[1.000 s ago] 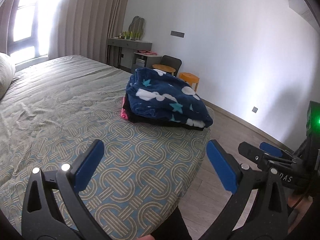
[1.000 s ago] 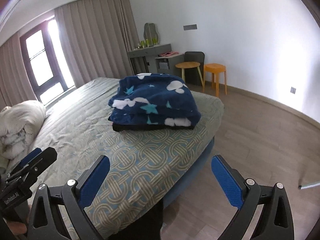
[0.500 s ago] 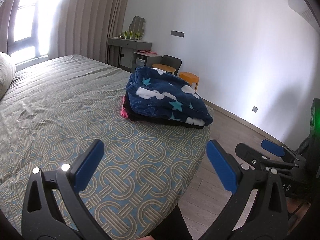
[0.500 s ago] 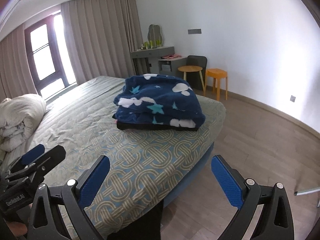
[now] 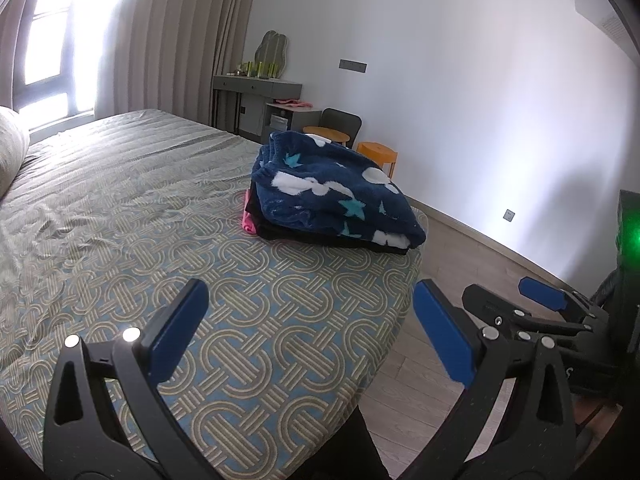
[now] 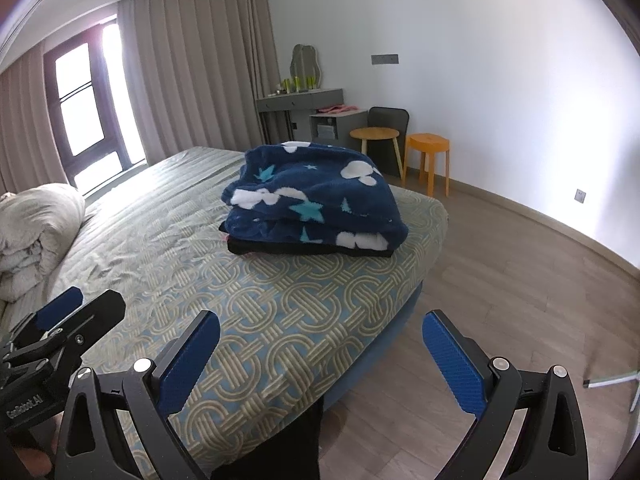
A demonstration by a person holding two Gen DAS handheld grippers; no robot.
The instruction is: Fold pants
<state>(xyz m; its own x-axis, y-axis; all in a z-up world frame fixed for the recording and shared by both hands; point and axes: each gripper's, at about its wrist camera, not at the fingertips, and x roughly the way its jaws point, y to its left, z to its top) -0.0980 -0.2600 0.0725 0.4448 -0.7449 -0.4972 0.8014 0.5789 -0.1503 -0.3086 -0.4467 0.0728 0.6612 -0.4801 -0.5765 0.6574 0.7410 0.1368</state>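
Note:
Folded navy fleece pants with white clouds and teal stars lie on top of a small stack near the far corner of the bed. Under them is a black garment, and a pink one shows at the stack's left side. My left gripper hovers open over the bed's near edge, well short of the stack and holding nothing. To its right, my right gripper is also open and empty. Each gripper shows at the edge of the other's view, the right one and the left one.
A rolled grey duvet lies at the bed's left end. Beyond the bed stand a grey dressing table, a round wooden table, an orange stool and a dark chair. Wooden floor lies right of the bed.
Both grippers have stayed open and empty. The views have drifted only slightly, and the stack sits a little further right in the right wrist view. The stack itself has not moved.

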